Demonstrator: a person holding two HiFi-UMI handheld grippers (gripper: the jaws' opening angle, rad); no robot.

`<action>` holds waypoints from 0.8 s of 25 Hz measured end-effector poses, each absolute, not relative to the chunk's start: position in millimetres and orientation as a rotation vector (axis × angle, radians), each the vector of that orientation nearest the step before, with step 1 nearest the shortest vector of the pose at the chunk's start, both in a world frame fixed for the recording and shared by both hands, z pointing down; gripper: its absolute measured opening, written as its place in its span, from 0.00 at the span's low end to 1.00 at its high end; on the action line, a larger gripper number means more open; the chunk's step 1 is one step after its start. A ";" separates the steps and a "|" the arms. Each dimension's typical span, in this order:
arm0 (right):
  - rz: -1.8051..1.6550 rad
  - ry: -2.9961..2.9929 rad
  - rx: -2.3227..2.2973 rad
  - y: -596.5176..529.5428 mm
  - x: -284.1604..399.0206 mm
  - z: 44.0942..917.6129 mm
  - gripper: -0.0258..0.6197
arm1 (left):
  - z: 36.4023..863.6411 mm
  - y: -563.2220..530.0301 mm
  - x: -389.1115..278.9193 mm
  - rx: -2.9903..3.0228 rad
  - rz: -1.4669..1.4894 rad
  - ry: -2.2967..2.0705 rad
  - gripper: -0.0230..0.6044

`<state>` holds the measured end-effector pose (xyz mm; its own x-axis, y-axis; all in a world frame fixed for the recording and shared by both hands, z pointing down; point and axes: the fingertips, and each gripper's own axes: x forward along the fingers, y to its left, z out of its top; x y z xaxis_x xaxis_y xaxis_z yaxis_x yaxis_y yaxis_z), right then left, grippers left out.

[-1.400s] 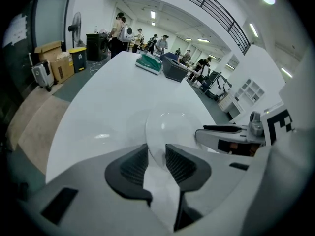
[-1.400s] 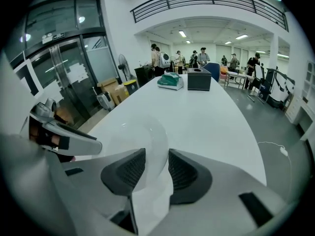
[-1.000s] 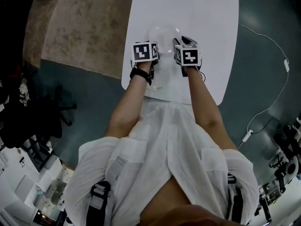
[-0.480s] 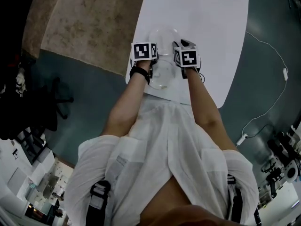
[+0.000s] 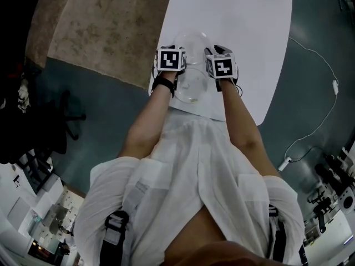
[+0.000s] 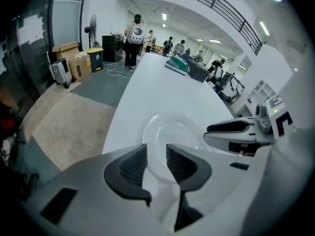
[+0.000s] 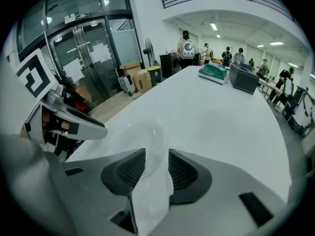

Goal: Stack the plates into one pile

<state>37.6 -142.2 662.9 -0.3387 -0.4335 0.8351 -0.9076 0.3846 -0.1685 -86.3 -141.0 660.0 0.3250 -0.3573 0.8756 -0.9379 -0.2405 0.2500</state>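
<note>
Clear plate [image 6: 173, 134] lying flat, hollow side up, on the white counter [image 6: 162, 82]; left gripper [image 6: 156, 163] and right gripper [image 7: 156, 167] flank it, jaws parted, apparently clasping nothing.

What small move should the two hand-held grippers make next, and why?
Probably ease both forward and close on the rim of the farther plate. The left hand-held gripper and right hand-held gripper stand open at its sides, its edge in each gap; the nearer plate lies between the wrists.
</note>
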 end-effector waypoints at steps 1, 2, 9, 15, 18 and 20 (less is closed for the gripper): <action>0.846 -1.931 1.154 -141.0 38.9 661.6 0.30 | 658.8 -140.3 -86.9 1.775 0.887 -1.156 0.23; 0.848 -1.933 1.154 -139.9 40.0 660.2 0.30 | 658.0 -139.2 -87.6 1.777 0.882 -1.148 0.24; 0.879 -1.953 1.111 -116.0 44.7 650.7 0.30 | 657.7 -116.2 -96.7 1.774 0.905 -1.027 0.25; 0.943 -1.919 1.084 -83.3 51.1 660.5 0.30 | 662.9 -88.8 -101.4 1.772 0.934 -0.958 0.27; 0.948 -1.923 1.050 -69.5 48.8 660.8 0.30 | 666.1 -74.9 -99.0 1.772 0.957 -0.916 0.27; 0.948 -1.933 1.027 -61.8 45.8 660.5 0.31 | 667.8 -67.0 -97.9 1.771 0.969 -0.892 0.27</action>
<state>45.8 -61.8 660.5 -0.4069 -0.3296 0.8519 -0.8754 0.4071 -0.2606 -97.9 -67.0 667.8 0.4322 -0.1638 0.8868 -0.8702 -0.3335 0.3625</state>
